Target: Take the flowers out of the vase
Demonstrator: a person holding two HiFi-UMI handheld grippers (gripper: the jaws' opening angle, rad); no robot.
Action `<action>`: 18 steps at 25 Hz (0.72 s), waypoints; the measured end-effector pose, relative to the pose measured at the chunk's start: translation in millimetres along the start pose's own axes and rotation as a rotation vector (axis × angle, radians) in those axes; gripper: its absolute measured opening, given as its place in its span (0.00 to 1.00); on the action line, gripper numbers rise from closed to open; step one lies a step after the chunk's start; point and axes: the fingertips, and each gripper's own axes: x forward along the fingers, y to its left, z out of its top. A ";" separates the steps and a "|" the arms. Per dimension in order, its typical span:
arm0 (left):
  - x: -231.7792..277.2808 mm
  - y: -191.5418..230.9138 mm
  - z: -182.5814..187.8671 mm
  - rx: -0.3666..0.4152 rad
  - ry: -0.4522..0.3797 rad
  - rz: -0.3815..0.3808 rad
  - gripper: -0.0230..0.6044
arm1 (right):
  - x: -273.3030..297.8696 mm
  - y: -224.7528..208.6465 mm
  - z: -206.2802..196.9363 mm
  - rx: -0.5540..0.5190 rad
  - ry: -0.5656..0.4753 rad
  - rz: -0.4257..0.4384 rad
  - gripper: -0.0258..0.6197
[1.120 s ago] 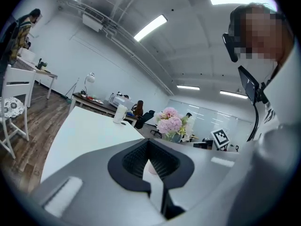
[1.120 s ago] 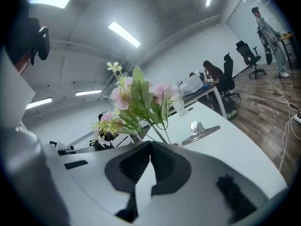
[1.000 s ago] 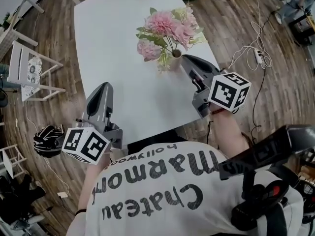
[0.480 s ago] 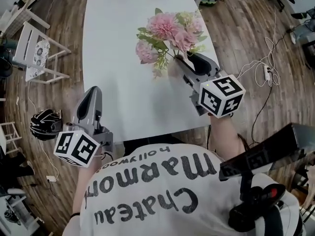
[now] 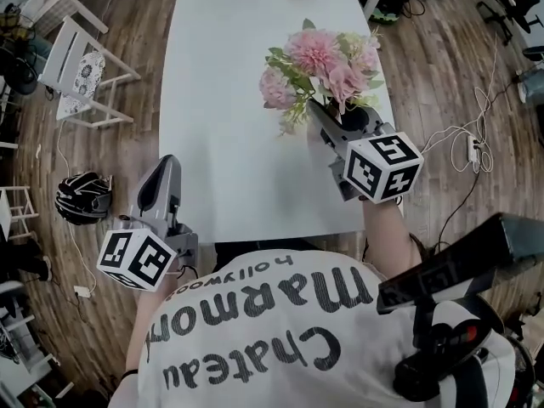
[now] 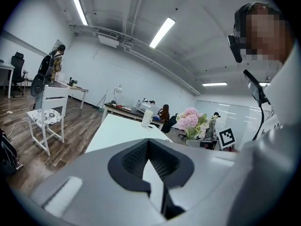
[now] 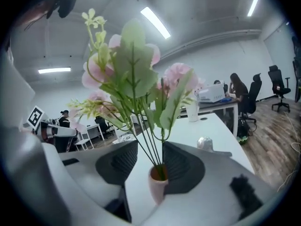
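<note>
The right gripper (image 7: 150,157) points at the vase (image 7: 158,185). Its jaws stand wide apart and have just been moving apart. The vase, small and pink, stands on the white table (image 5: 229,100) between the two dark pads (image 7: 120,164). It sits nearer the right-hand pad than the left-hand one. Whether the vase touches that pad cannot be told, and neither pad clamps it.

The green stems rise from the mouth of the vase through the gap between the jaws. The flowers (image 7: 134,74), pink blooms with green leaves, spread above and ahead of the jaw tips. All stems are in the vase.

In the head view the right gripper reaches in from the near right side of the table. The flowers cover its jaw tips from above.

The left gripper (image 6: 148,147) has its jaws together at the tips, with nothing between them. It is held at the near left corner of the table, well apart from the vase. The flowers lie ahead of it and to its right.

A white chair (image 5: 81,75) stands on the wooden floor ahead of the left gripper and to its left. A dark helmet (image 5: 82,209) lies on the floor just to its left.
</note>
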 end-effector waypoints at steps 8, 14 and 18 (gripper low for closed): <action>1.1 -1.9 -3.7 -0.007 -0.002 0.013 0.04 | 1.8 -1.1 2.3 0.003 -0.007 0.029 0.28; 1.4 -6.8 -12.5 -0.019 0.008 0.017 0.04 | -3.8 -4.2 6.5 0.017 -0.034 0.041 0.16; 5.4 -5.0 -7.7 -0.023 0.018 0.007 0.04 | -1.8 -1.1 18.3 0.030 -0.055 0.041 0.15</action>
